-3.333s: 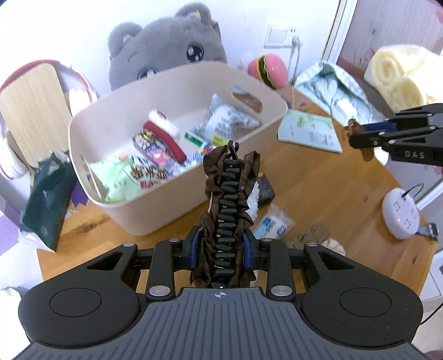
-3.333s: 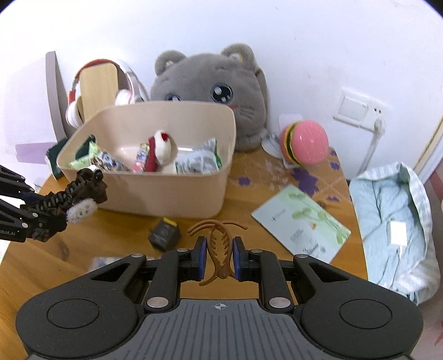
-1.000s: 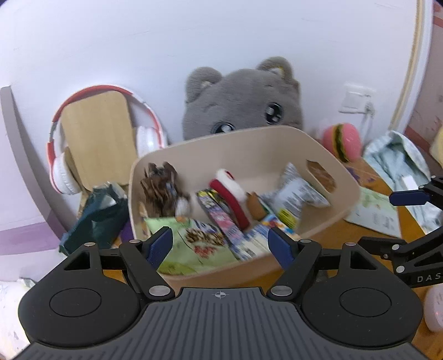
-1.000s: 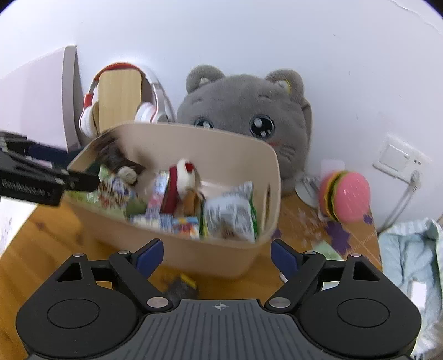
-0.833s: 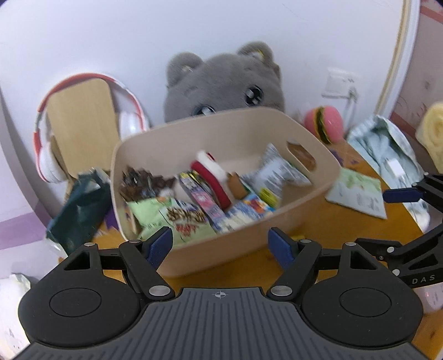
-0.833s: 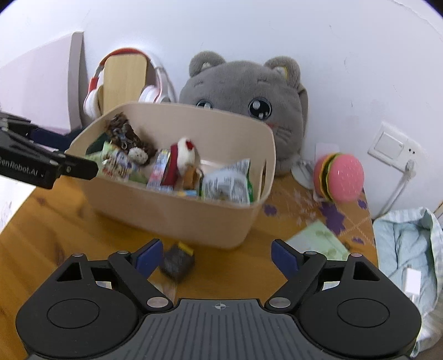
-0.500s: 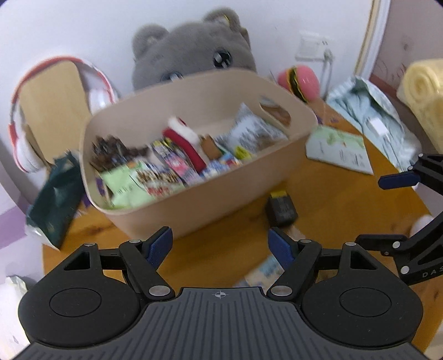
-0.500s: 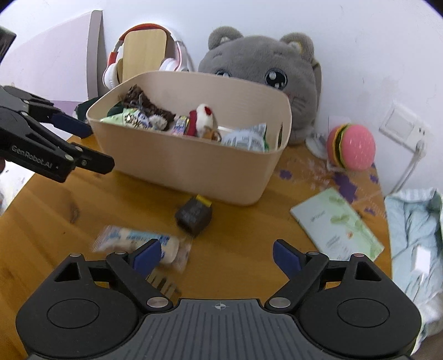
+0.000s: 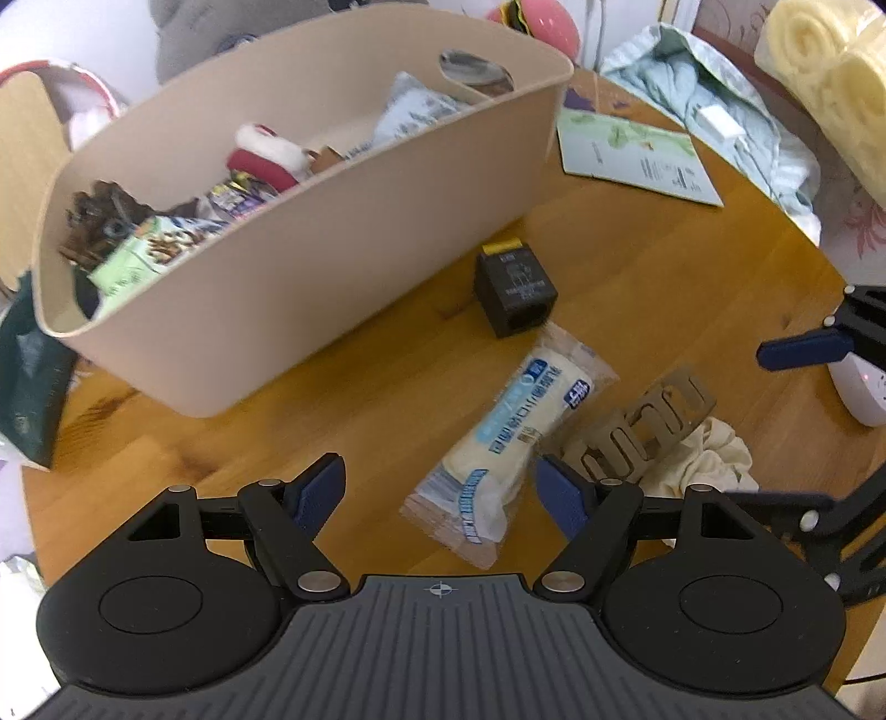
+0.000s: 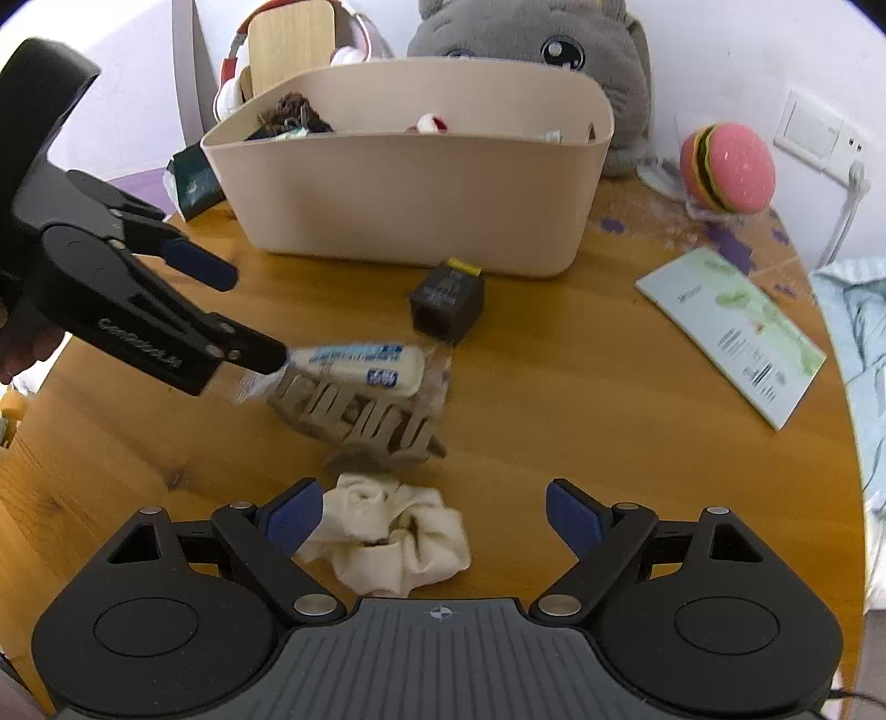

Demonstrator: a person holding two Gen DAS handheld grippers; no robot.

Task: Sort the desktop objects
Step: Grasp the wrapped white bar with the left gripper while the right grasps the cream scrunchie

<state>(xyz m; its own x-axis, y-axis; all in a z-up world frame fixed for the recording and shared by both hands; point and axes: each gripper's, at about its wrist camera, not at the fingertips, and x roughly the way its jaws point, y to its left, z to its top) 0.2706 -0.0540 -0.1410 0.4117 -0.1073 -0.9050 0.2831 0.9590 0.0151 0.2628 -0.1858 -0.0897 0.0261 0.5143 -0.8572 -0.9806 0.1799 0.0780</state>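
A beige bin [image 9: 310,232] [image 10: 421,205] with snacks and hair things inside stands on the round wooden table [image 9: 653,288]. In front of it lie a small black box [image 9: 515,293] [image 10: 448,302], a white wrapped snack [image 9: 509,437] [image 10: 354,368], a taupe hair claw [image 9: 642,426] [image 10: 354,415] and a cream scrunchie [image 9: 703,459] [image 10: 387,543]. My left gripper [image 9: 440,490] is open above the snack's near end. My right gripper [image 10: 432,512] is open low over the scrunchie, which lies by its left pad. Neither holds anything.
A grey plush cat [image 10: 531,50] and headphones on a wooden stand [image 10: 288,44] are behind the bin. A burger toy [image 10: 725,166], a green leaflet [image 10: 731,327], light blue cloth [image 9: 714,111], a white power strip [image 9: 858,387] and a dark green pouch [image 9: 27,354] ring the table.
Both grippers dropped their hair pieces in the bin earlier. Over the last second both open grippers came back and down from the bin to the loose items on the table.
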